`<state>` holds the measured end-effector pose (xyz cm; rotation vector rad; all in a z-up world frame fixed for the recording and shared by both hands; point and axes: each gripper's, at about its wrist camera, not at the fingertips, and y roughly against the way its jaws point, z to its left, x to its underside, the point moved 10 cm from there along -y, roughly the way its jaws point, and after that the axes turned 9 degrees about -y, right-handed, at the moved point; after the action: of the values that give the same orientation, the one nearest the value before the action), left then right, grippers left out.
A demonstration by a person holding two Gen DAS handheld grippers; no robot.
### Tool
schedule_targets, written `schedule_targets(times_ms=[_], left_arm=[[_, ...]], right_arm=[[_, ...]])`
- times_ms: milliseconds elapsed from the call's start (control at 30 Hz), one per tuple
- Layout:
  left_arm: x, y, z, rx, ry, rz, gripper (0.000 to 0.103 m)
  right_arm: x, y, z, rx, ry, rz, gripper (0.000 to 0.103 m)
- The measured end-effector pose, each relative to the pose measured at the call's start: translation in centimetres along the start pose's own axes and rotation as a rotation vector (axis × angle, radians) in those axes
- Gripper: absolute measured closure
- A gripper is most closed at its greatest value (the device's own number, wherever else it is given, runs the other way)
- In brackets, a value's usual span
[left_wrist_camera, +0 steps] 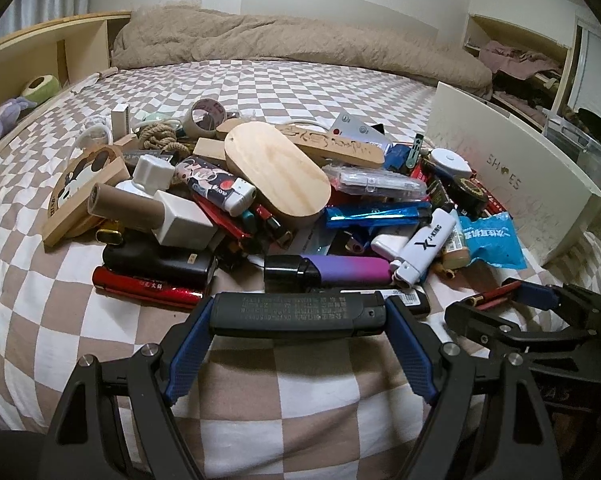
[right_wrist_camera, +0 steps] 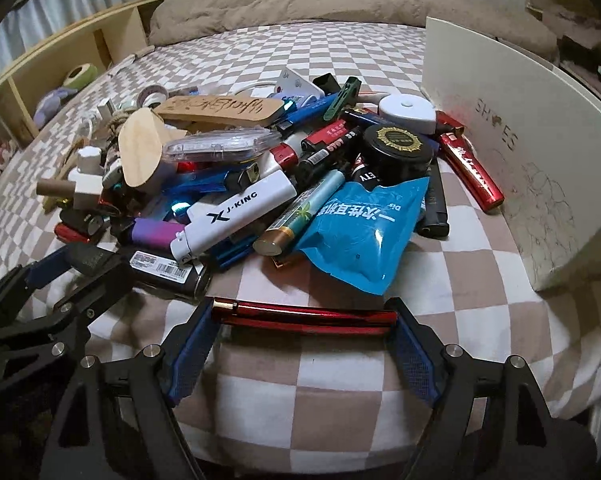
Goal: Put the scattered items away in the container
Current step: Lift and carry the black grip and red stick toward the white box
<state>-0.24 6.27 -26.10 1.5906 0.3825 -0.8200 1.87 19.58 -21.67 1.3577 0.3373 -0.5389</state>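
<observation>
L gripper clamps black lighter; R gripper clamps red lighter.

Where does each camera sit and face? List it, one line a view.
Left wrist: on the left gripper, facing down onto the bed pile; its fingers clamp a black lighter; the right gripper shows at right.
Right wrist: on the right gripper, holding a red lighter; left gripper at left.
Shared: white lighter, shoe box.

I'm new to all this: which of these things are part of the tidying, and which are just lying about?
Part of the job: black lighter, red lighter, pile, white box.
Just lying about: blanket, plush toys, shelf.
</observation>
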Motion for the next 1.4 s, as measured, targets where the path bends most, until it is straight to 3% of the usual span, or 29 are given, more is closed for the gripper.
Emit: schedule_targets(times_ms=[167, 367, 533, 800, 1067, 1400], left_arm=[[-0.8, 0.6, 0.2, 0.008, 0.01, -0.029, 0.02], [-2.8, 2.2, 0.3, 0.047, 0.041, -0.072, 0.02], [-6.2, 5.2, -0.2, 0.087, 0.05, -0.154, 0.02], [-11.4, 9.3, -0.4, 0.061, 0.017, -0.273, 0.02], [-16.9, 12.5, -1.5, 0.035, -0.031, -0.383, 0.02], [-21.9, 14.1, -3.4, 0.055, -0.059, -0.476, 0.02]], right_arm=[[-0.8, 0.7, 0.2, -0.034, -0.028, -0.023, 0.02], [-3.2, 3.1, 0.5, -0.048, -0.026, -0.109, 0.02], [-6.8, 6.5, 1.1, -0.09, -0.028, -0.22, 0.02], [-12.1, 12.2, 2.1, -0.159, -0.041, -0.383, 0.02], [-16.6, 16.3, 1.7, -0.209, -0.078, -0.507, 0.02], [-20.4, 19.5, 0.0, -0.221, -0.129, -0.615, 0.02]])
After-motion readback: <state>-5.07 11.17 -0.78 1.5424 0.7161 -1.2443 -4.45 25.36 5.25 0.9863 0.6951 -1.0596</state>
